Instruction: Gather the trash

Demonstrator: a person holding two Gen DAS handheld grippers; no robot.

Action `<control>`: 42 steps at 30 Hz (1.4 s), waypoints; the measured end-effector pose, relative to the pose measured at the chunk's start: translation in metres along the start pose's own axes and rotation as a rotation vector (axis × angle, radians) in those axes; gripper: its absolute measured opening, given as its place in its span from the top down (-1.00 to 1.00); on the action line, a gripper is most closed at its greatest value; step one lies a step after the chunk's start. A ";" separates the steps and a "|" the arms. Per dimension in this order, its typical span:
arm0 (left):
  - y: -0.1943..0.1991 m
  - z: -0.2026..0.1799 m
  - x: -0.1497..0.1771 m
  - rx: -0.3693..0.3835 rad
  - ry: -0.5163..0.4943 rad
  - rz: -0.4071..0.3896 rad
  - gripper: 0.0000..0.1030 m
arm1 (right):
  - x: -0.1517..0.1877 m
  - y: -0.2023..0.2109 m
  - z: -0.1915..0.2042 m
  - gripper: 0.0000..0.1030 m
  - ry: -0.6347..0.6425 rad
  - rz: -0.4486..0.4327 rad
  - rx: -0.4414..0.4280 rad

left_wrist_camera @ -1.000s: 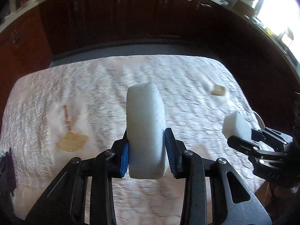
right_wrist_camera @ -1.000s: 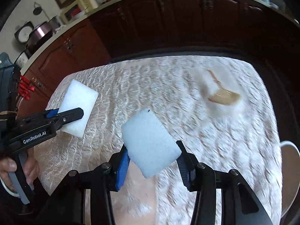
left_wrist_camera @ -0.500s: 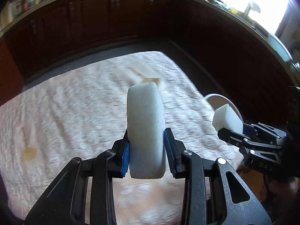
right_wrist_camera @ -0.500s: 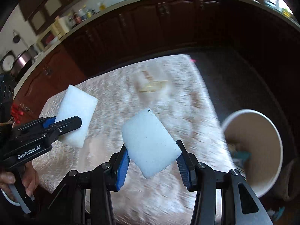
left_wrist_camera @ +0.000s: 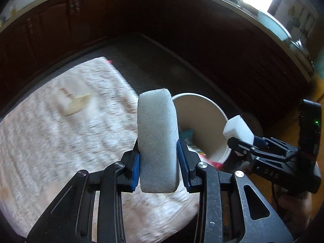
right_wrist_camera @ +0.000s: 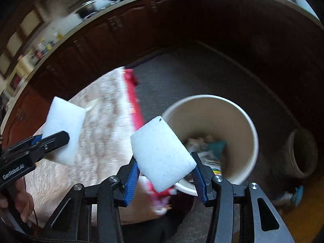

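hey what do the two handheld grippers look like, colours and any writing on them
Both are black, angular linkage frames with silver pivot bolts and blue ribbed pads. The left gripper carries white "GenRobot.AI" lettering on its side. The right gripper shows "DAS" lettering and a small green light on its black rear housing.

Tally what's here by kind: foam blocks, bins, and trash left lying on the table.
White foam blocks: 2, one in the left gripper at, one in the right gripper at
White trash bins: 1
Tan scraps on the tablecloth: 1
Total: 4
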State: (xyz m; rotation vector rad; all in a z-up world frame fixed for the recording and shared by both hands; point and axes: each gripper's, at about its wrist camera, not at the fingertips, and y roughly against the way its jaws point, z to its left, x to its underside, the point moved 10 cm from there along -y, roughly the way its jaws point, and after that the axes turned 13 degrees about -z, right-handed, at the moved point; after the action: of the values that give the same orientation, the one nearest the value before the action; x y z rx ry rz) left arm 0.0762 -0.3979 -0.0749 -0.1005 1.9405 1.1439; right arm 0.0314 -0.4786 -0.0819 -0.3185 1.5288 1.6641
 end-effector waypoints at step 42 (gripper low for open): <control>-0.025 -0.025 -0.007 -0.072 -0.086 -0.101 -0.28 | 0.022 -0.004 -0.055 -0.47 -0.136 -0.041 0.148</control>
State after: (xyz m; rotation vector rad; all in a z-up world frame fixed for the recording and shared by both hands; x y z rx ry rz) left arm 0.0759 -0.4333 -0.0818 -0.1831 1.7989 1.1332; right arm 0.0020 -0.5203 -0.1121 -0.1541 1.5234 1.4998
